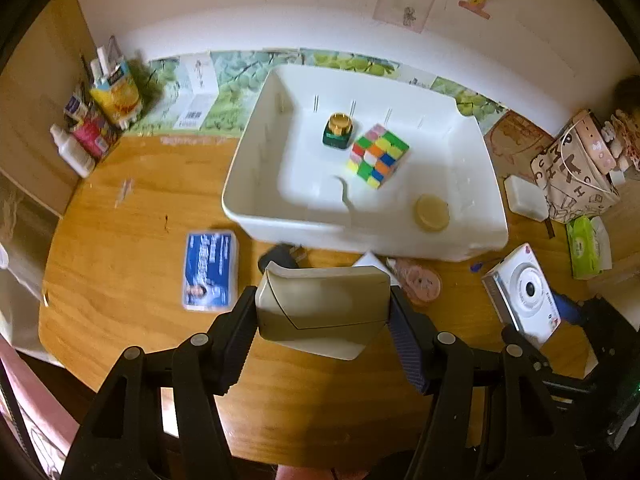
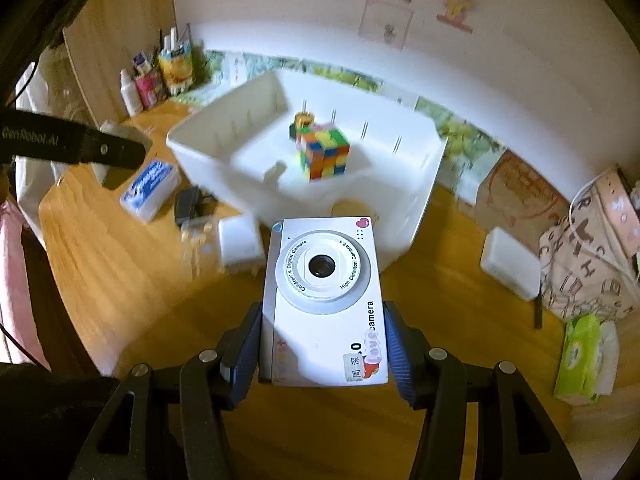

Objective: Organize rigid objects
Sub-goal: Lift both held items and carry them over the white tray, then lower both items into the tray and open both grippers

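Observation:
My left gripper (image 1: 323, 312) is shut on a beige-grey box-shaped case (image 1: 320, 308) and holds it above the wooden table, in front of the white bin (image 1: 256, 168). The bin holds a colourful puzzle cube (image 1: 378, 155), a green jar with a gold lid (image 1: 338, 129) and a round yellow disc (image 1: 432, 212). My right gripper (image 2: 322, 332) is shut on a white children's camera (image 2: 324, 300), lens up, in front of the bin (image 2: 412, 200); the camera also shows in the left wrist view (image 1: 524, 292). The cube (image 2: 323, 153) sits in the bin.
On the table lie a blue-labelled plastic box (image 1: 210, 270), a black adapter (image 1: 280, 258), a pink round item (image 1: 420, 284), a white block (image 2: 240, 244) and a white case (image 2: 512, 264). Bottles and cartons (image 1: 100, 120) stand back left. A patterned bag (image 2: 588, 256) and wipes pack (image 2: 580, 360) sit right.

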`<state>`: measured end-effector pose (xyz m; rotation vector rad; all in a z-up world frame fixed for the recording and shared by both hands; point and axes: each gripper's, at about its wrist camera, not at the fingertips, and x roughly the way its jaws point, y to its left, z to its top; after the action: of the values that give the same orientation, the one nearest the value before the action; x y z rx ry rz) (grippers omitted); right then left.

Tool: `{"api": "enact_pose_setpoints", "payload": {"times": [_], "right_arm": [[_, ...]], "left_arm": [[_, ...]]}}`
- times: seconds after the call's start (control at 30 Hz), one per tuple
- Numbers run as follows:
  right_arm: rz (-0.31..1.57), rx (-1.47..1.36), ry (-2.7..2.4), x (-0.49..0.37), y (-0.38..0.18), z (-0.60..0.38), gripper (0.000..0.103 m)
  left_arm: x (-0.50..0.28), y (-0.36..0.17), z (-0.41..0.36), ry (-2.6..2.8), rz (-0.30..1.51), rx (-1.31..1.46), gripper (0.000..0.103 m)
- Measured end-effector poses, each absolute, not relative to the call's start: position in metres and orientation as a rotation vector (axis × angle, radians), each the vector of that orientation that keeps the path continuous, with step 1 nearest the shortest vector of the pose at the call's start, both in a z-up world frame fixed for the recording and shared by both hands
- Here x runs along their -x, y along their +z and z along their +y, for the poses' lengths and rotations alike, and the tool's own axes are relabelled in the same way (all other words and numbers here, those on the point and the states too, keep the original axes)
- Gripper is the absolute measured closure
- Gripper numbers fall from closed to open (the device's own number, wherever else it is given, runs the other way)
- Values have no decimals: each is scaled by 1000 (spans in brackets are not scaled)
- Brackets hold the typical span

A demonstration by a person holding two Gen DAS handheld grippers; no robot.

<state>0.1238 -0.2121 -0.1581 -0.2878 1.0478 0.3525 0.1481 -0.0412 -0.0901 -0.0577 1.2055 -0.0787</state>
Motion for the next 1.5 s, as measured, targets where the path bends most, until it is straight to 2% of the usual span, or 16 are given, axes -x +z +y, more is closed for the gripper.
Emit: {"api": "enact_pose_setpoints", "payload": {"times": [0.47,0.73,1.1,1.5], "right_arm": [[903,280,286,-173,-146,-197,46],[808,271,306,-189,-149,-188,46],[780,247,304,-212,-171,-187,46],[805,165,309,-234,-196,-197,45]], "left_arm": [[-200,-83,-39,-140,1135,27,37],[-218,-87,-42,-204,1045,46,37],[-233,-88,-55,-272,876,55,36],[-264,-116,-66,-288,959,105,36]]}}
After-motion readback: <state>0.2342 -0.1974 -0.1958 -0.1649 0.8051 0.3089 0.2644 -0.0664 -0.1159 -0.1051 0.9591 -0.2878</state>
